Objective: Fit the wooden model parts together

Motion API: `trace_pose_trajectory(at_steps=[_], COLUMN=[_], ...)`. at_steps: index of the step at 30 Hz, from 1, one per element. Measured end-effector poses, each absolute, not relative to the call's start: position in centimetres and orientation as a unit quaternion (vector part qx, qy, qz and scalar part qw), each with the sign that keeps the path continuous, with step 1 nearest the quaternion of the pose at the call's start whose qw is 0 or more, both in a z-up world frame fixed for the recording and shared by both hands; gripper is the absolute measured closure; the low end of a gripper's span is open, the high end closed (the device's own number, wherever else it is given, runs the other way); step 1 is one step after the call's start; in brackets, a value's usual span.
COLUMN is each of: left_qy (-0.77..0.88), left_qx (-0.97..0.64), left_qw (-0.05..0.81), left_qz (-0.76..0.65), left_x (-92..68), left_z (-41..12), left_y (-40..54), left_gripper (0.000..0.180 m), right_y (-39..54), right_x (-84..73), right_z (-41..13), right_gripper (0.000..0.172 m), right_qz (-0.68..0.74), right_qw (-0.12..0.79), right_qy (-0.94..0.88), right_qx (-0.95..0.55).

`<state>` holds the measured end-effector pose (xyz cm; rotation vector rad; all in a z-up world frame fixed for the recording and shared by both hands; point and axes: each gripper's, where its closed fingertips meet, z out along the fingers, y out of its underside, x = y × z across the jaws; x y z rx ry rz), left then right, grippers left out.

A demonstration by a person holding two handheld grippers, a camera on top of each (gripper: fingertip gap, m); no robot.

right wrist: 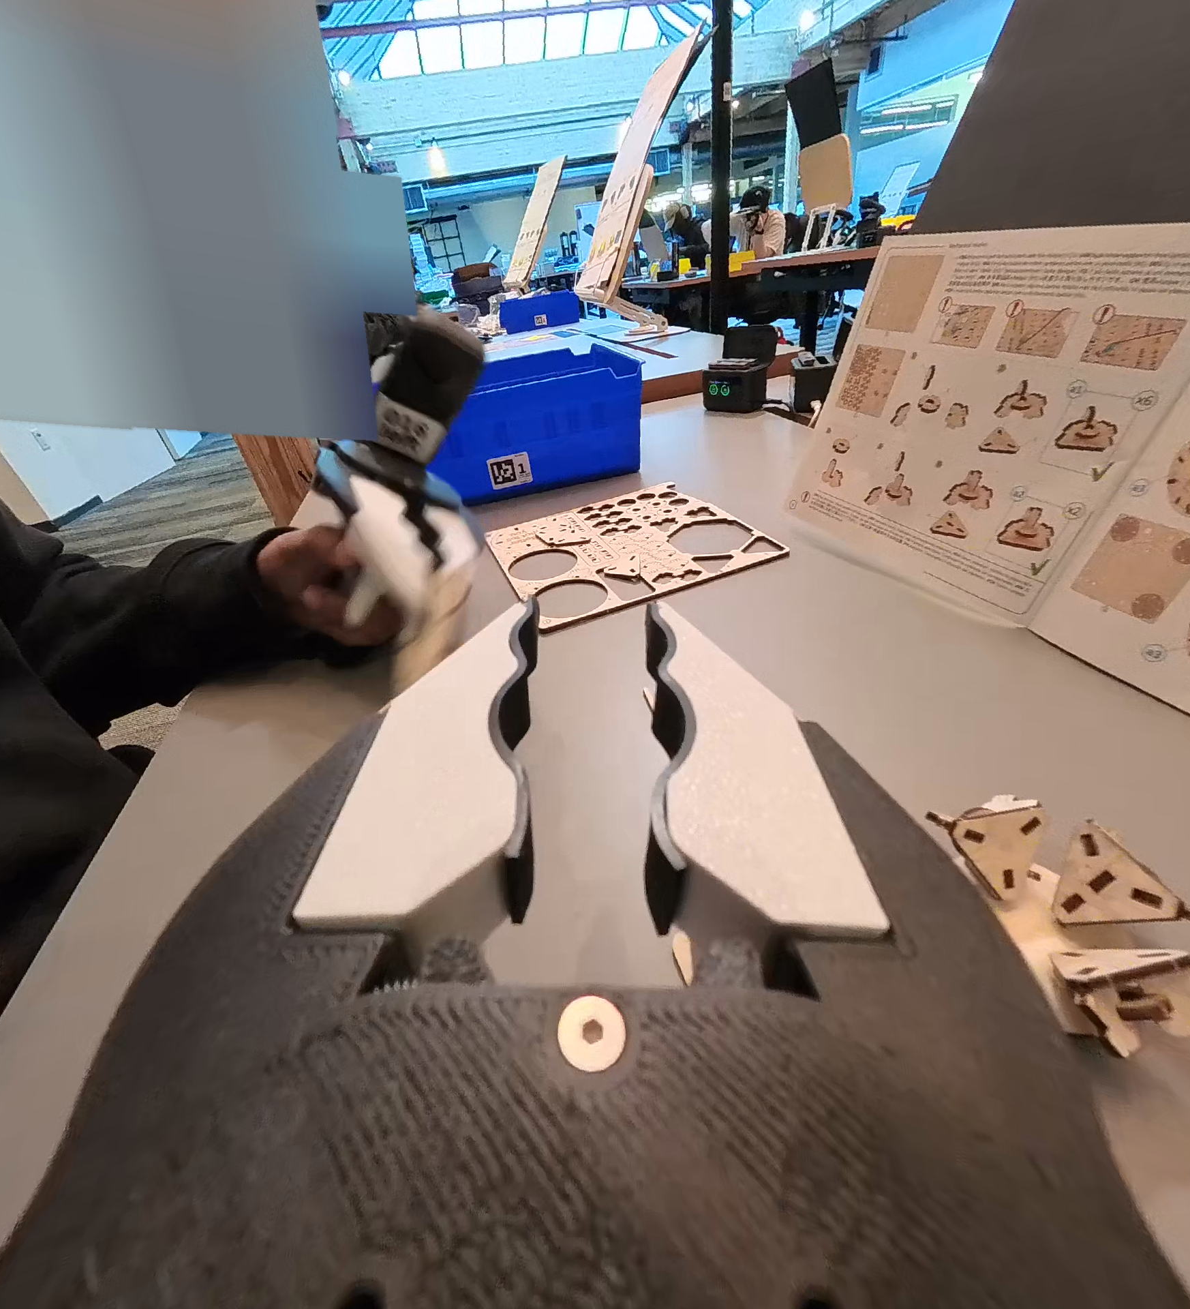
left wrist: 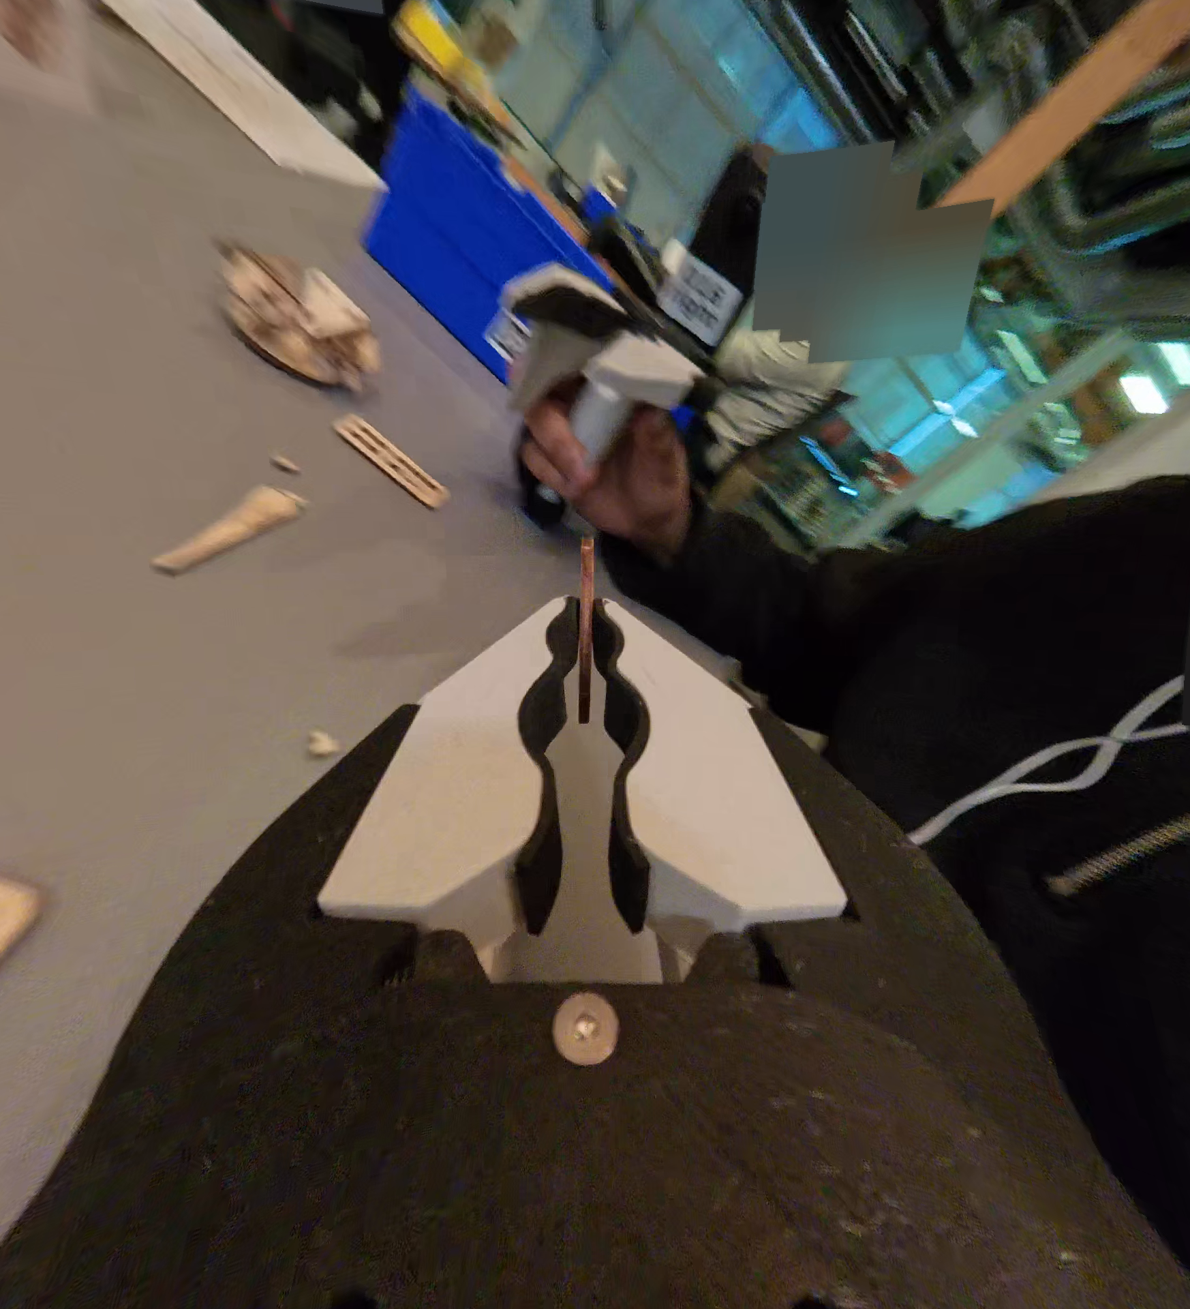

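Left claw (left wrist: 586,602) clamped on thin wooden piece (left wrist: 586,630), right claw (right wrist: 588,623) open, bare, grey table (right wrist: 861,673), open workshop hall.

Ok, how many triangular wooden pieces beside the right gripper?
3: one rearmost, one right of it, one lying nearest. More may hide behind the right gripper.

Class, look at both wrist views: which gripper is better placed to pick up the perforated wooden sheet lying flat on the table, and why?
Right. The right gripper is open and empty, with the wooden sheet just beyond its fingertips. The left gripper is already shut on a thin wooden piece.
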<state>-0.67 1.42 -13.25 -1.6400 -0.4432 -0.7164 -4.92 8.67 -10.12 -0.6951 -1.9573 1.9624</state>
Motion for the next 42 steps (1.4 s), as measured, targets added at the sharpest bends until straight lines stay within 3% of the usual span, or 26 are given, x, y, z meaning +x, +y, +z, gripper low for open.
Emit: trace_pose_trajectory(at_steps=[2, 6, 9, 16, 19, 23, 31, 42], left_qy=[-0.19, -0.208, -0.236, -0.255, -0.273, -0.276, -0.263, -0.217], left_qx=[-0.719, -0.756, -0.742, -0.732, -0.713, -0.744, -0.826, -0.893], left_qw=[0.56, 0.523, 0.536, 0.601, 0.628, 0.601, 0.497, 0.393], left_qz=[-0.365, -0.334, -0.326, -0.193, -0.149, -0.096, -0.028, 0.022], left_x=[1.1, 1.2, 0.1, -4.2, -6.0, -6.5, -6.0, -4.7], left_z=[-14.4, -16.2, -16.1, -14.6, -13.7, -14.7, -18.0, -21.0], left_y=[2.3, 2.9, 2.8, 0.7, -0.6, -0.7, -0.1, -0.8], left_gripper=[0.18, 0.18, 0.153, 0.146, 0.146, 0.154, 0.168, 0.171], right_y=[8.7, 8.6, 8.6, 10.9, 13.3, 15.1, 13.3, 12.6], right_x=[-4.9, -5.0, -5.0, -5.6, -6.3, -6.8, -6.7, -6.6], right_z=[-10.2, -10.4, -10.5, -8.2, -6.7, -6.0, -7.3, -7.9], right_gripper=[0.143, 0.143, 0.143, 0.143, 0.144, 0.145, 0.145, 0.145], right_qz=[0.678, 0.671, 0.67, 0.708, 0.714, 0.694, 0.687, 0.691], right_qw=[0.142, 0.146, 0.147, 0.162, 0.212, 0.269, 0.236, 0.209], right_qy=[-0.679, -0.685, -0.687, -0.636, -0.605, -0.597, -0.621, -0.625], right_qx=[-0.241, -0.241, -0.241, -0.262, -0.282, -0.297, -0.293, -0.297])
